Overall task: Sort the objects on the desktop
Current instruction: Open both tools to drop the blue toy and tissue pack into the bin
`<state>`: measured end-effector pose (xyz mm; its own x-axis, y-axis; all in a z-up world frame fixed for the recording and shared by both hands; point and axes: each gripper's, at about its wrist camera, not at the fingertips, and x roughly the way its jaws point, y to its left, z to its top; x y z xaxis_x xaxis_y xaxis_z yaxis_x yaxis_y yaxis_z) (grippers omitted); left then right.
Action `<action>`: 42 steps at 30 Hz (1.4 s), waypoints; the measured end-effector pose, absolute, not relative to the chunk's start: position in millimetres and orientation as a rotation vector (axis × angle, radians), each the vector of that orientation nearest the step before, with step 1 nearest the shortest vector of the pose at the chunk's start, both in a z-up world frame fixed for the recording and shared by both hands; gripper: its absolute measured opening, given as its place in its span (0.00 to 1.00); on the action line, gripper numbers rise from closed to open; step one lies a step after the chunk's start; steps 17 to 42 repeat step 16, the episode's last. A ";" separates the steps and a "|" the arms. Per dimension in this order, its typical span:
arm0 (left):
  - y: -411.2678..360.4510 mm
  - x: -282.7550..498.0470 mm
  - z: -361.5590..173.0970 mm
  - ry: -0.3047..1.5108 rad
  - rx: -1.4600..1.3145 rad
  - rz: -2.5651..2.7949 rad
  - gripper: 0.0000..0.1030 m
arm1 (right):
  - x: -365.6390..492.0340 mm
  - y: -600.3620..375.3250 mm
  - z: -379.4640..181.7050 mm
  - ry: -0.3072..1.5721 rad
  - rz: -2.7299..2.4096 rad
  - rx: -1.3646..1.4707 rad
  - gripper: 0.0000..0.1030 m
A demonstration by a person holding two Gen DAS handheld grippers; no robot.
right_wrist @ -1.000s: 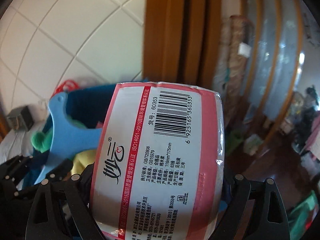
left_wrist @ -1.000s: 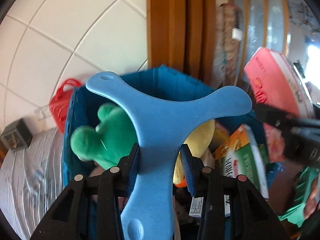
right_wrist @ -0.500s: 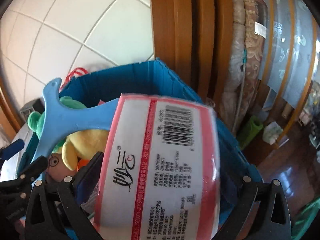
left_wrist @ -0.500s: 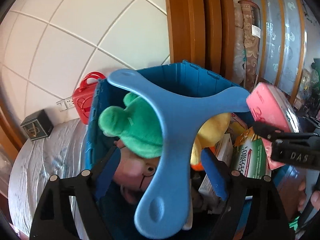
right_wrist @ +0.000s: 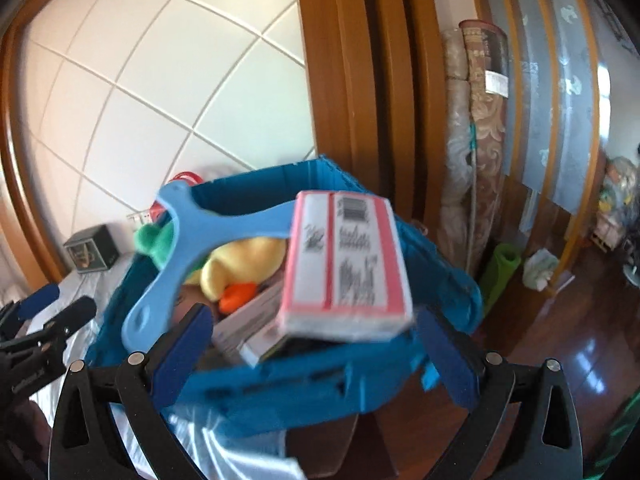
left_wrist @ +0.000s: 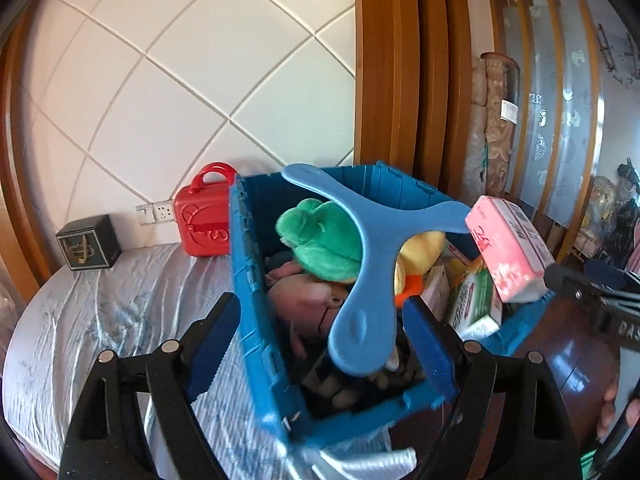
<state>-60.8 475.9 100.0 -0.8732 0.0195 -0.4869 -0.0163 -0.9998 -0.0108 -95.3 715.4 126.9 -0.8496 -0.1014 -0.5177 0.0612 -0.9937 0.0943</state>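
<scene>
Left gripper (left_wrist: 324, 344) wide, blue boomerang (left_wrist: 372, 256) loose between fingers over bin (left_wrist: 256, 280); right gripper (right_wrist: 316, 344) wide, tissue pack (right_wrist: 344, 264) free ahead

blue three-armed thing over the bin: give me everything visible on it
The blue three-armed piece looks like smooth, matte, light-blue moulded plastic: flat, boomerang-like, with rounded tips. One tip has a small hole, and the near, wider tip an oval dimple. It lies tilted across the toys in the blue bin, over the green plush and yellow duck. One arm tip sits by the pink tissue pack; contact unclear. No hand-held gripper fingers touch it.
</scene>
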 end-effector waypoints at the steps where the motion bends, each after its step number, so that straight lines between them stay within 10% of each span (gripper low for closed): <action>1: 470.9 -52.9 100.2 -0.010 -0.783 3.025 0.81 | -85.2 711.5 126.4 -0.114 -2.946 0.820 1.00; 42: 432.5 29.7 98.8 0.000 -0.773 3.000 0.81 | 21.8 658.1 114.5 -0.047 -3.001 0.815 1.00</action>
